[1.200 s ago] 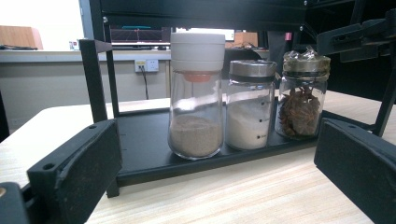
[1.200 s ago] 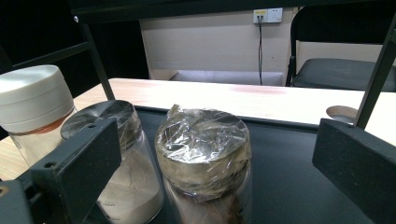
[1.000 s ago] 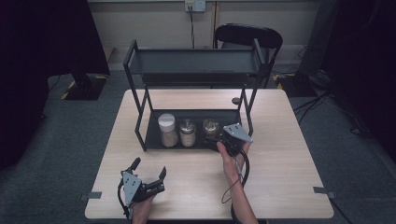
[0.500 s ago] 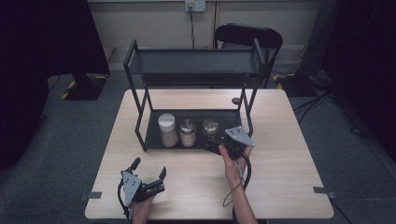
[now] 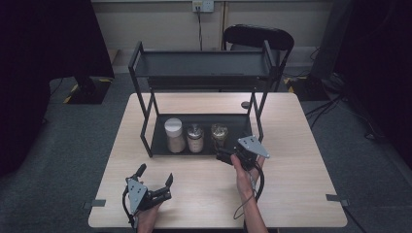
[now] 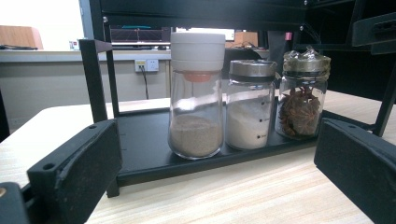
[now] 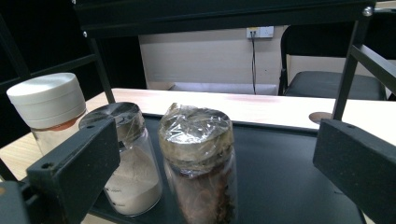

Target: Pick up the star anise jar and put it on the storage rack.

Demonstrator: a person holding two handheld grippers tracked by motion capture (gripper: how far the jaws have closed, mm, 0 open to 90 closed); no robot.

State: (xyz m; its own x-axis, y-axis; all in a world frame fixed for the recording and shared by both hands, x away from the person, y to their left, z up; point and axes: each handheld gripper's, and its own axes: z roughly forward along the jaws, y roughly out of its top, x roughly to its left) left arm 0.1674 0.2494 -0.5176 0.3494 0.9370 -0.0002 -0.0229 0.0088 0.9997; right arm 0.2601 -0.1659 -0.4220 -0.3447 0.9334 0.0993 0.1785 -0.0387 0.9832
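Three jars stand in a row on the bottom tray of the black rack (image 5: 145,127). The right gripper (image 5: 227,156), jaws wide apart and empty, sits at the tray's near edge facing the foil-capped jar of star anise (image 7: 198,163), rightmost in the row. The left gripper (image 5: 154,180) rests open and empty at the table's near left. Step in hand, by appearance: approach or release at this jar. A grasp calls for straddling it clear of the metal-lidded jar (image 7: 128,161).
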